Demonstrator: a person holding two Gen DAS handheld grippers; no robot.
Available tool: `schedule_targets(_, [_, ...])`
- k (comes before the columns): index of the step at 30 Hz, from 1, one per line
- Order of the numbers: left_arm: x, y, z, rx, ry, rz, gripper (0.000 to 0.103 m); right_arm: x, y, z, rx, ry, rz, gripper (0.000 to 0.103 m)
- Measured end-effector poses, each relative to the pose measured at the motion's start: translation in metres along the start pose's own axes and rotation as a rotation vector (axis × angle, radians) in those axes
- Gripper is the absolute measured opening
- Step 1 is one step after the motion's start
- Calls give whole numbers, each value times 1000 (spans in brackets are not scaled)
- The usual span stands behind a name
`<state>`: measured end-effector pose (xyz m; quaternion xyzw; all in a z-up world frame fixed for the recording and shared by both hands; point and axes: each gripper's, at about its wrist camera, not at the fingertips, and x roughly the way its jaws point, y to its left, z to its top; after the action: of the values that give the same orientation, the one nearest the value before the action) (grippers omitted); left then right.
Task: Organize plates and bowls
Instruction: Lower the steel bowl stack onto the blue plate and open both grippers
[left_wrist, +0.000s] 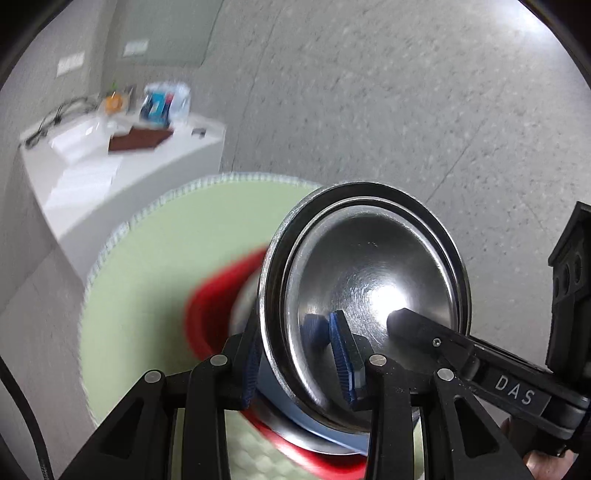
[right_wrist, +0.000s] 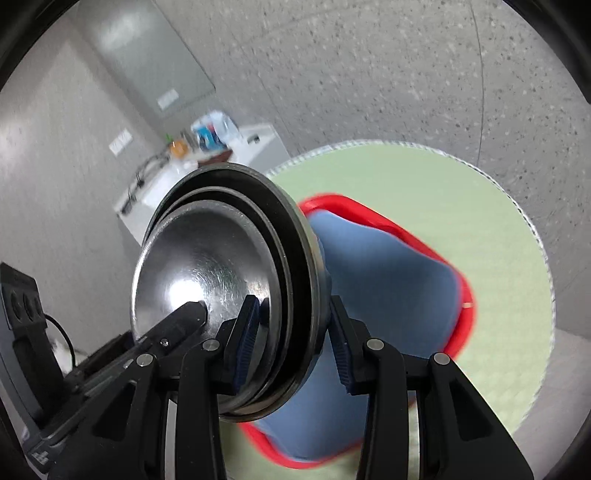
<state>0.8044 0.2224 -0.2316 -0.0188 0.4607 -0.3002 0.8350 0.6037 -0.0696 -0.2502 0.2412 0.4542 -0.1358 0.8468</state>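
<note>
where both grippers pinch: stacked metal bowls (left_wrist: 369, 280)

Counts: two grippers, left gripper (left_wrist: 299, 365) plus right gripper (right_wrist: 295, 347). Nested steel dishes (left_wrist: 369, 273) showed three rims, exact count unclear. One red tray (right_wrist: 436, 243), one blue cloth (right_wrist: 384, 280), one green round mat (right_wrist: 461, 192), one white counter (left_wrist: 122, 173).

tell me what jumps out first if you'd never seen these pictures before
A tilted stack of shiny metal bowls fills the middle of both views, its rim pinched from opposite sides by the left gripper and the right gripper. Behind it a red tray with a blue lining sits on a round pale green table.
</note>
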Motion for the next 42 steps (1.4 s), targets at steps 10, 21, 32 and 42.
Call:
schedule_targets(10, [53,-31,-5,-79,112,94,33,27,-48,-3,-62,156,27,38])
schedule_targets(21, [85,-34,12,-98,130,119,36,41,-47,2,-127,175,11,40])
schedule_targets(32, [35,-52,-14,-149,-25,227,73,17,-53,10,-193,132,56,63])
schedule_targets(42, [-40,-164,-84,-273,-327,516,94,-57,-79,6,-513,11,166,76])
